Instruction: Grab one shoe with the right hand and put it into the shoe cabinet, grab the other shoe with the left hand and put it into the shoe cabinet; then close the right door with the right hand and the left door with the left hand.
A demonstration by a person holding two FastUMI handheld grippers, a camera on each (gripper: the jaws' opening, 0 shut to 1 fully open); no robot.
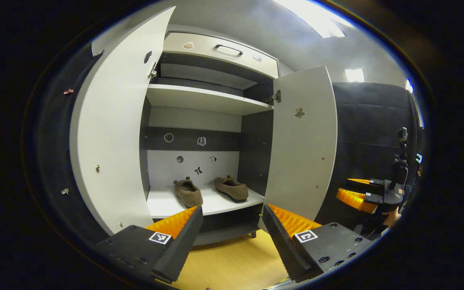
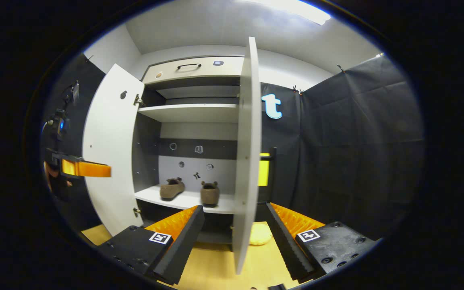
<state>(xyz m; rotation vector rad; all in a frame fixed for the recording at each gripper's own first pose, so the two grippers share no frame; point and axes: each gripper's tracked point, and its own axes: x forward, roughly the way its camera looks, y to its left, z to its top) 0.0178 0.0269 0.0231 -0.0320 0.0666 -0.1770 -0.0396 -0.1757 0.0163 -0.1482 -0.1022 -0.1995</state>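
Black cloth walls the booth around the shoe cabinet (image 1: 212,64), where both shoes (image 1: 189,192) (image 1: 232,188) already sit shelved ahead of the released, empty left gripper (image 1: 232,225). Right gripper (image 2: 234,229), jaws also spread, straddles the right door (image 2: 246,161) edge, apparently ready to push it closed.

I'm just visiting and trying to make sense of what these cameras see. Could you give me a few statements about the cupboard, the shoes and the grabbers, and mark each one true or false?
1. Both brown fuzzy shoes sit on the white lower shelf of the cabinet. True.
2. The white right door is closed. False: it stands open, edge-on in the right gripper view.
3. The white left door stands open. True.
4. The right gripper is shut on a shoe. False: its fingers are spread, holding nothing.
5. The left gripper is open. True.
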